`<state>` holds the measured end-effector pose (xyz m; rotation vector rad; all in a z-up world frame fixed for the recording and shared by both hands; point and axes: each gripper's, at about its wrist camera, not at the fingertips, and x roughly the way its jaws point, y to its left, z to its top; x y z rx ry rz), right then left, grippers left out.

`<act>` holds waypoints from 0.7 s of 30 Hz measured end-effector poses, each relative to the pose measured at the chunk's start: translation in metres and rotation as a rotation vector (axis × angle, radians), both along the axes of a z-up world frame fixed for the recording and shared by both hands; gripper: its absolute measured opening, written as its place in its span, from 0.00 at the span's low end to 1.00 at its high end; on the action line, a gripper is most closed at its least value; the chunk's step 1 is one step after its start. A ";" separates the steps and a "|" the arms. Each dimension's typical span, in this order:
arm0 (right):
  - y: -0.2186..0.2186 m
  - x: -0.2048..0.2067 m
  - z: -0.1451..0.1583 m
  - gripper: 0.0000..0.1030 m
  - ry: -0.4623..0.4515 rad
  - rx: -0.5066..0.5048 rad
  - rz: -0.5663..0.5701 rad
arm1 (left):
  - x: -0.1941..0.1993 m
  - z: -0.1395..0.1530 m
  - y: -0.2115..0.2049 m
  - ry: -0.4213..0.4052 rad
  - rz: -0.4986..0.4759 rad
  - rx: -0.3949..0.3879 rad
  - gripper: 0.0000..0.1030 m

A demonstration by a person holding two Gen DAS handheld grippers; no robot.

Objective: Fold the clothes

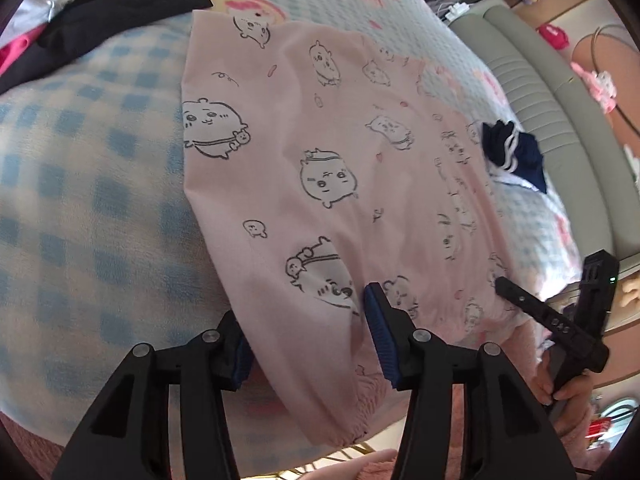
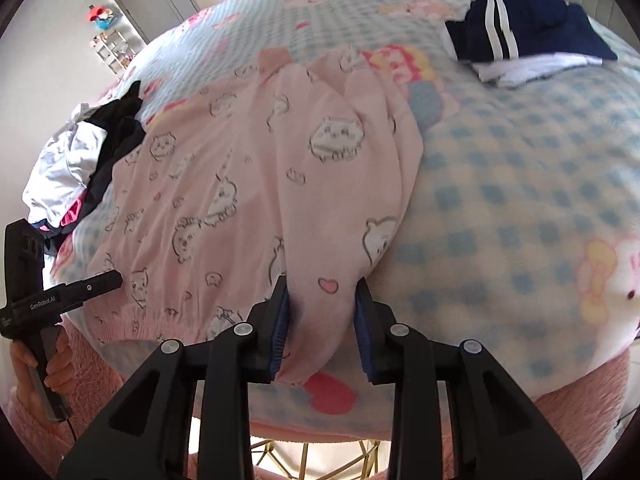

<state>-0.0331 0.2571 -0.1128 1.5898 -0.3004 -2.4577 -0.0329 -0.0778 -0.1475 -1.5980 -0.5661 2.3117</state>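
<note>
A pink garment printed with cartoon animals [image 1: 320, 168] lies spread on the blue-checked blanket [image 1: 92, 184]; it also shows in the right wrist view [image 2: 248, 184]. My left gripper [image 1: 308, 336] is open, its jaws standing either side of the garment's elastic near edge. My right gripper [image 2: 322, 320] is open too, with a bunched fold of the garment's near right corner between its blue pads [image 2: 280, 320]. Each gripper shows in the other's view: the right gripper [image 1: 560, 320] and the left gripper [image 2: 60, 300].
A pile of black, white and pink clothes [image 2: 84, 152] lies left of the garment, also in the left wrist view [image 1: 100, 12]. A folded navy item with white stripes [image 2: 524, 28] lies at the far right, also in the left wrist view [image 1: 512, 152]. A grey padded headboard [image 1: 532, 92] runs beyond the bed.
</note>
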 end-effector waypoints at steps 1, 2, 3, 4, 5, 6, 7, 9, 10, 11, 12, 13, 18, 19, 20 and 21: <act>0.004 0.001 -0.001 0.29 -0.004 -0.007 -0.013 | 0.001 0.002 0.001 0.006 0.009 -0.037 0.41; 0.007 0.003 -0.002 0.29 -0.007 -0.015 -0.026 | 0.001 0.005 0.002 0.012 0.018 -0.073 0.40; 0.011 0.004 -0.003 0.29 -0.011 -0.022 -0.039 | 0.004 0.009 0.001 0.033 0.033 -0.100 0.40; 0.014 0.005 -0.004 0.29 -0.015 -0.029 -0.052 | 0.007 0.015 -0.002 0.055 0.052 -0.122 0.40; 0.018 0.006 -0.002 0.29 -0.009 -0.031 -0.062 | 0.010 0.018 -0.006 0.066 0.063 -0.120 0.40; 0.022 0.007 0.002 0.29 0.000 -0.030 -0.067 | 0.013 0.019 -0.010 0.070 0.069 -0.100 0.40; 0.025 0.008 0.007 0.29 0.011 -0.032 -0.070 | 0.016 0.020 -0.014 0.072 0.070 -0.070 0.40; 0.029 0.011 0.017 0.37 0.033 -0.035 -0.071 | 0.023 0.021 -0.016 0.079 0.054 -0.047 0.40; 0.029 0.013 0.021 0.38 0.044 -0.033 -0.068 | 0.026 0.022 -0.015 0.086 0.043 -0.045 0.40; 0.030 0.015 0.024 0.40 0.055 -0.031 -0.066 | 0.032 0.024 -0.013 0.098 0.040 -0.059 0.40; 0.031 0.017 0.028 0.40 0.066 -0.030 -0.063 | 0.035 0.026 -0.012 0.110 0.037 -0.061 0.40; 0.031 0.018 0.030 0.40 0.066 -0.035 -0.063 | 0.039 0.028 -0.009 0.122 0.028 -0.050 0.40; 0.022 0.020 0.013 0.40 0.002 -0.068 -0.005 | 0.054 0.049 0.017 0.239 -0.051 -0.082 0.40; 0.018 0.022 0.011 0.40 -0.003 -0.062 0.010 | 0.055 0.053 0.024 0.262 -0.078 -0.102 0.40; 0.013 0.024 0.008 0.40 -0.009 -0.056 0.025 | 0.057 0.057 0.034 0.283 -0.118 -0.139 0.40; 0.009 0.025 0.007 0.40 -0.013 -0.053 0.034 | 0.057 0.059 0.045 0.296 -0.142 -0.178 0.40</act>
